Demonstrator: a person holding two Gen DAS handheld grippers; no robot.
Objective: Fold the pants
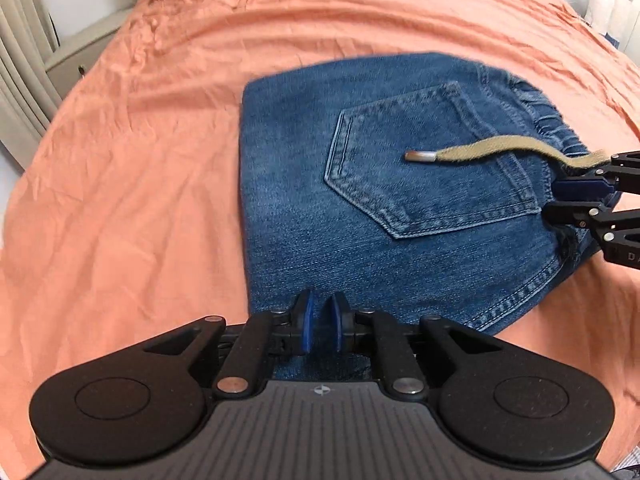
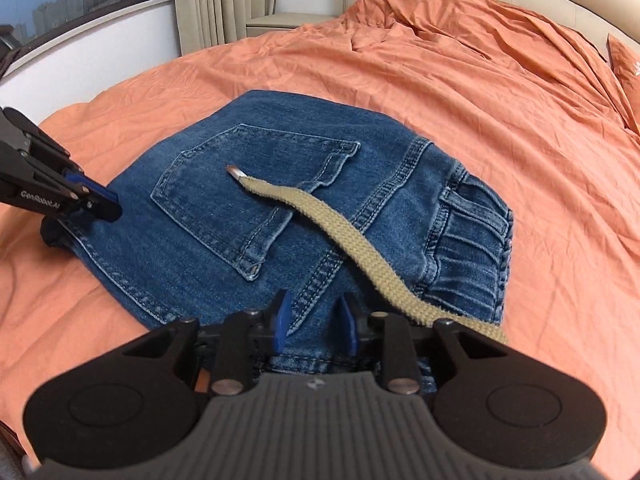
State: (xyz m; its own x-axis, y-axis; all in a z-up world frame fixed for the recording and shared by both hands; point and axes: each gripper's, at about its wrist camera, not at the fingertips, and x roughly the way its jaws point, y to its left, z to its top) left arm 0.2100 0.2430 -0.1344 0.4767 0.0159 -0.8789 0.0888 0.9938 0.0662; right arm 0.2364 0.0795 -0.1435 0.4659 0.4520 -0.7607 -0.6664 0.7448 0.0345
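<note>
Lying on the wrinkled orange bedsheet (image 1: pixel 140 184), the blue denim pants (image 1: pixel 288 200) are already folded into a compact, roughly square bundle, back pocket (image 2: pixel 240 200) up, at about the centre of both views. A flat beige woven drawstring with a metal tip (image 2: pixel 320 216) lies loose across that pocket, trailing back toward five o'clock in the right wrist view.

The left gripper (image 1: pixel 322 326) sits at the six o'clock edge of the bundle with its blue pads a narrow gap apart; no cloth shows between them, so it looks released. The right gripper (image 2: pixel 314 322) stands at the waistband side, its pads apart, with a denim seam rising between them; whether they pinch that seam I cannot tell.

My judgement is that the folding is nearly finished and tidying remains. To do this well, tuck the drawstring under the elastic waistband (image 2: pixel 472 240) or inside the fold, press the top layer flat from the centre outward, and withdraw both tools low and straight so neither drags a layer open.
</note>
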